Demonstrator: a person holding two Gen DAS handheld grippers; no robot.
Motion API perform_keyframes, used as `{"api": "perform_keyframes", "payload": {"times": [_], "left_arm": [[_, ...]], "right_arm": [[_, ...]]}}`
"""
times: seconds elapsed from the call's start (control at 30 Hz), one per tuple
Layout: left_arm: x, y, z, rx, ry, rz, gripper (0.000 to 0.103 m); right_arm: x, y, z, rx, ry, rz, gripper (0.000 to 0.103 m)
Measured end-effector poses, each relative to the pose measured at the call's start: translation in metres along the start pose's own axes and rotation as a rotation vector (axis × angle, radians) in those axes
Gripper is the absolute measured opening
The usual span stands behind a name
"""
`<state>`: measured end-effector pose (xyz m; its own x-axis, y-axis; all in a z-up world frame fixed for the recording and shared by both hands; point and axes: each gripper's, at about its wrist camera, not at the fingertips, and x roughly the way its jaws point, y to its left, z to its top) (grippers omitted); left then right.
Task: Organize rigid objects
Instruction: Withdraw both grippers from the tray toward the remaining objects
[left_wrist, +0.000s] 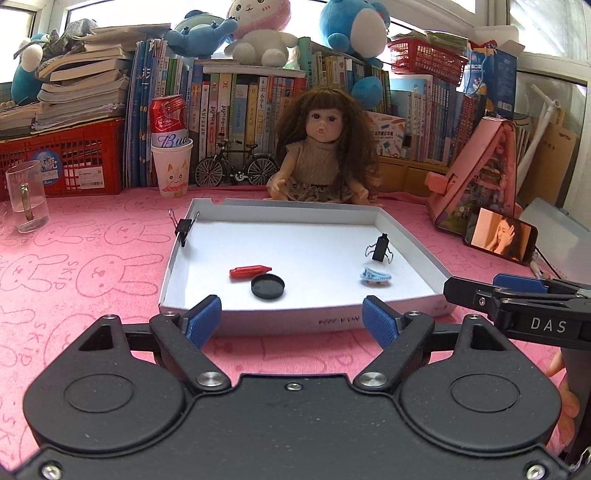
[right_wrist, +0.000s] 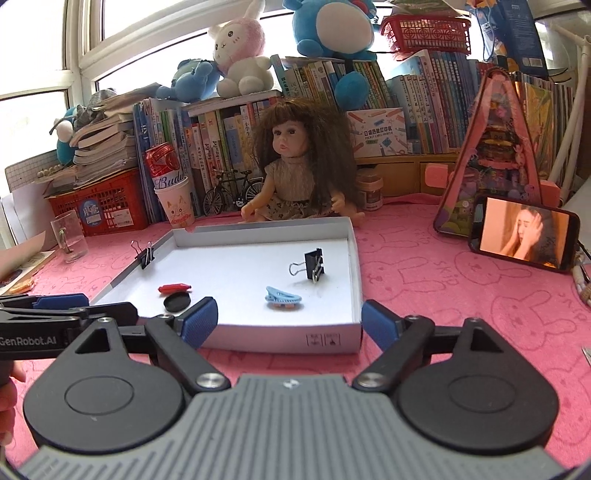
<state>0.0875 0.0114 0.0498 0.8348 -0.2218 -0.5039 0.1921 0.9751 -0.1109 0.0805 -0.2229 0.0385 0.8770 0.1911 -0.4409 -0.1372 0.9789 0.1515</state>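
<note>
A shallow white box (left_wrist: 258, 312) (right_wrist: 280, 336) sits on the pink cloth. Inside lie a red pen-like piece (left_wrist: 249, 272) (right_wrist: 174, 287), a black round lid (left_wrist: 267, 287) (right_wrist: 177, 301), a light blue hair clip (left_wrist: 376, 277) (right_wrist: 282, 296) and a black binder clip (left_wrist: 380, 249) (right_wrist: 314, 263). Another black binder clip (left_wrist: 184, 228) (right_wrist: 146, 254) is clamped on the box's left wall. My left gripper (left_wrist: 291, 321) is open and empty in front of the box's near wall. My right gripper (right_wrist: 290, 321) is open and empty at the near right corner.
A doll (left_wrist: 325, 147) sits behind the box, before a row of books. A glass mug (left_wrist: 26, 197), a paper cup holding a can (left_wrist: 171, 166), a toy bicycle (left_wrist: 236, 166), a pink toy house (right_wrist: 495, 155) and a phone (right_wrist: 524, 232) stand around.
</note>
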Motion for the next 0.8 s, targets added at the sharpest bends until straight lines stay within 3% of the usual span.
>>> {"api": "perform_keyframes", "payload": {"times": [0.43, 0.67, 0.8], "left_arm": [[-0.040, 0.001, -0.046, 0.022, -0.020, 0.031, 0.082], [-0.060, 0.001, -0.072, 0.038, -0.078, 0.093, 0.082], [-0.063, 0.002, -0.084, 0.037, -0.082, 0.126, 0.076]], "right_arm": [[-0.039, 0.004, -0.044, -0.037, -0.043, -0.038, 0.093], [-0.053, 0.015, -0.067, -0.046, -0.104, -0.065, 0.096], [-0.055, 0.021, -0.078, -0.050, -0.114, -0.090, 0.097]]}}
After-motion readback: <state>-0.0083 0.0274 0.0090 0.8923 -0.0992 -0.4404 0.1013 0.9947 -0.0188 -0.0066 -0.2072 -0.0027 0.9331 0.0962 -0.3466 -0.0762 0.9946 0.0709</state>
